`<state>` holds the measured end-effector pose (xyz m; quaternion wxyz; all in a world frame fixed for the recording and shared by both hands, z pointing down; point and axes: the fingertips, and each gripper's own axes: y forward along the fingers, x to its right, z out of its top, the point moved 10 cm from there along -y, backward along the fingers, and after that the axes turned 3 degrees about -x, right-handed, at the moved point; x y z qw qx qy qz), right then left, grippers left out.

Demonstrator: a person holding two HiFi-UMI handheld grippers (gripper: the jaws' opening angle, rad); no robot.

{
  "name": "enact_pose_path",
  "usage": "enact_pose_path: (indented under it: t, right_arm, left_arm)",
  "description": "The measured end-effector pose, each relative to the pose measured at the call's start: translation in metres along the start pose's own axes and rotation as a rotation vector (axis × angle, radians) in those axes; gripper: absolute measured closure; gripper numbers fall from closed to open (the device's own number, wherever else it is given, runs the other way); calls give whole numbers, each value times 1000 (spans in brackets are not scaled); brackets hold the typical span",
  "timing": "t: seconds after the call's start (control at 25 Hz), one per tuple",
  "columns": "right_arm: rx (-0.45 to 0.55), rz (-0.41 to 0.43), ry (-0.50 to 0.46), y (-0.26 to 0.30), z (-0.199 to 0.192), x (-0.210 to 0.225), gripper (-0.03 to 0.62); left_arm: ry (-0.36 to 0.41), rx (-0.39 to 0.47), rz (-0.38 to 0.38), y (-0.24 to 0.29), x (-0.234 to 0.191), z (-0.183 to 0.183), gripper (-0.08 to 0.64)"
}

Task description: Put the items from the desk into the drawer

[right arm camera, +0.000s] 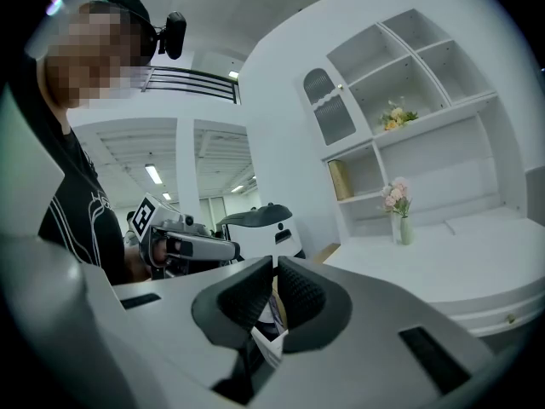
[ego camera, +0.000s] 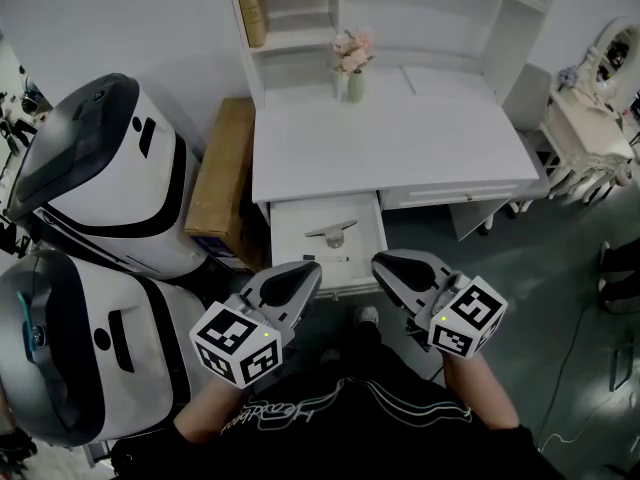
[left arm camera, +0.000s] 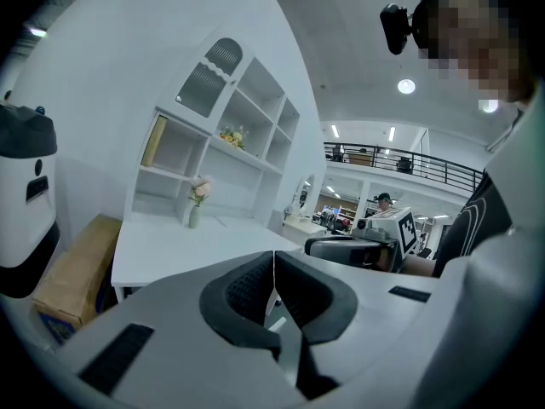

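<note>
The white desk (ego camera: pixel 400 138) has its left drawer (ego camera: pixel 290 230) pulled out. Inside lie a silvery metal piece (ego camera: pixel 332 234) and a thin pen (ego camera: pixel 326 258). On the desktop stands only a small vase of pink flowers (ego camera: pixel 352 68), which also shows as the vase (left arm camera: pixel 196 203) and the vase (right arm camera: pixel 398 213) in the gripper views. My left gripper (ego camera: pixel 310 271) hovers just in front of the drawer's front edge, jaws shut and empty. My right gripper (ego camera: pixel 381 261) is level with it to the right, also shut and holding nothing. Each gripper view shows its own closed pads: left gripper (left arm camera: pixel 273 254), right gripper (right arm camera: pixel 274 264).
Two large white-and-black machines (ego camera: pixel 100 178) (ego camera: pixel 60 358) stand left of the desk, with a cardboard box (ego camera: pixel 220 173) between them and the desk. A book (ego camera: pixel 252 13) sits on the hutch shelf. A closed drawer (ego camera: pixel 455 193) is on the right, and a white dressing table (ego camera: pixel 590 128) stands further right.
</note>
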<state>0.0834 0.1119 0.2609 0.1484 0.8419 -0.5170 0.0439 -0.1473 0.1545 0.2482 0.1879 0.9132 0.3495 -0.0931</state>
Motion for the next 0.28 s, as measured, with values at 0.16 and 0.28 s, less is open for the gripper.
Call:
enact_pose_path:
  t: [0.16,0.28]
  right_arm:
    - [-3,-4,3,1,-4,-1,540]
    - [-8,-5,6,3,-6,-3,540]
  left_arm:
    - [4,-3,-1,0,-1,-2,537]
    - [3,-7,-2,-1,-3,-4,537]
